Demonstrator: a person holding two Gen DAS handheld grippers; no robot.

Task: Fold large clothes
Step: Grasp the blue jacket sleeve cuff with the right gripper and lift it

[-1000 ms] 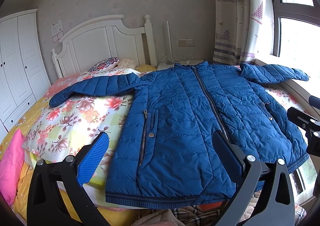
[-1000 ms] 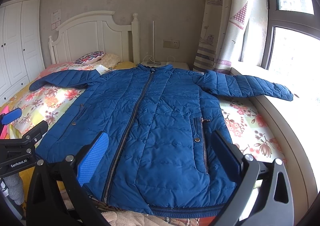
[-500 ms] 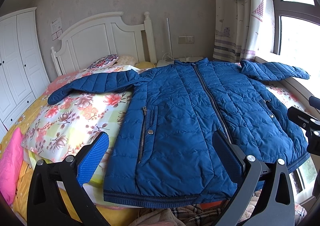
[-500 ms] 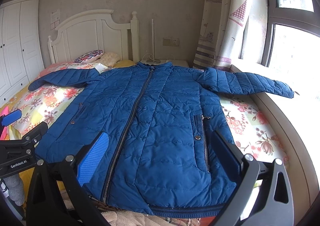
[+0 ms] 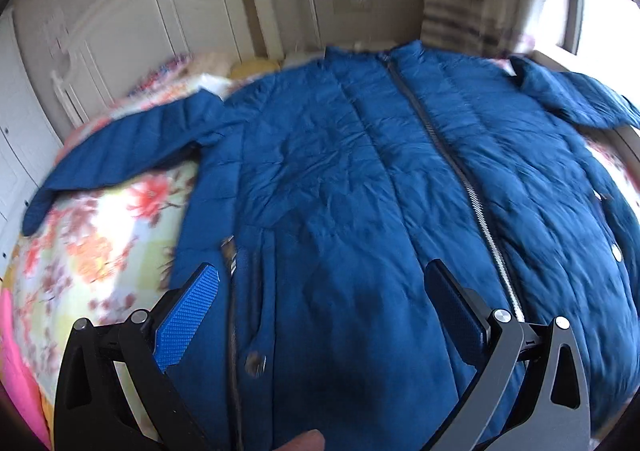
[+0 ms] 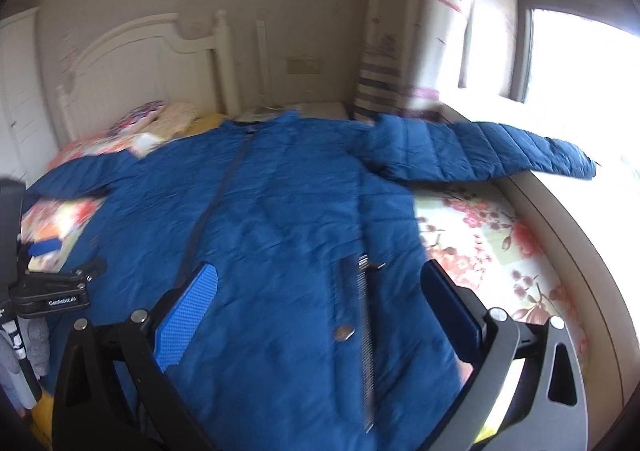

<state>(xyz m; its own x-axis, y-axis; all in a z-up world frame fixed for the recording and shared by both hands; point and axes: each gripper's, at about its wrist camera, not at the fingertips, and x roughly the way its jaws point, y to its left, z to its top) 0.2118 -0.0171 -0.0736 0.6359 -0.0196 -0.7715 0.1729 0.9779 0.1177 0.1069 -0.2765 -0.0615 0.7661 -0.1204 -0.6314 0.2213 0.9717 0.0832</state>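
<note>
A large blue quilted jacket (image 5: 360,191) lies flat and zipped on the bed, front up, sleeves spread to both sides; it also shows in the right wrist view (image 6: 288,211). My left gripper (image 5: 320,307) is open and empty, low over the jacket's left pocket area. My right gripper (image 6: 318,301) is open and empty, low over the right pocket zipper (image 6: 364,291). The left gripper's body (image 6: 56,283) shows at the left edge of the right wrist view. Both views are motion-blurred.
The bed has a floral sheet (image 5: 100,235) and a white headboard (image 6: 160,63). Pillows (image 6: 160,119) lie at its head. A curtain (image 6: 400,31) and a bright window (image 6: 568,51) with a ledge run along the right side. A pink item (image 5: 16,351) lies at the left.
Both grippers have moved forward and down over the jacket's lower half; the hem has dropped out of view. The jacket itself has not moved. Both stay open.
</note>
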